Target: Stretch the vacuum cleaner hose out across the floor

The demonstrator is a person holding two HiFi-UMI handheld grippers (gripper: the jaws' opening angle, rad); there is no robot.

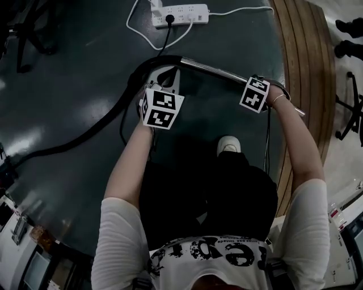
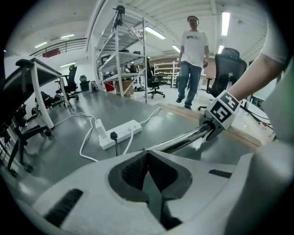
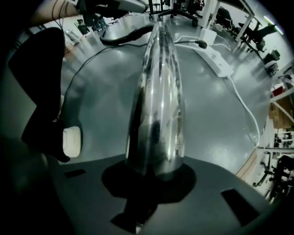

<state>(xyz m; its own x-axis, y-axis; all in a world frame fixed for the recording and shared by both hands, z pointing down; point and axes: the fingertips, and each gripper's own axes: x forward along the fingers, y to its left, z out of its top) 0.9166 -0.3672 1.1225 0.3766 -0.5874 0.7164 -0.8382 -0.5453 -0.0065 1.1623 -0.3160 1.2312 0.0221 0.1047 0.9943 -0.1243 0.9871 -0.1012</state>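
Right gripper [image 3: 155,176] clamped on chrome vacuum tube [image 1: 218,69], its long axis roughly parallel to power strip [image 1: 181,14]; left gripper [image 2: 148,176] jaws closed.

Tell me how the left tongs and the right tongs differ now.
The left tongs are shut with nothing between them; the right tongs are shut on the metal tube. The left tongs sit by the black hose; the right tongs sit farther along the tube. Both are shut.
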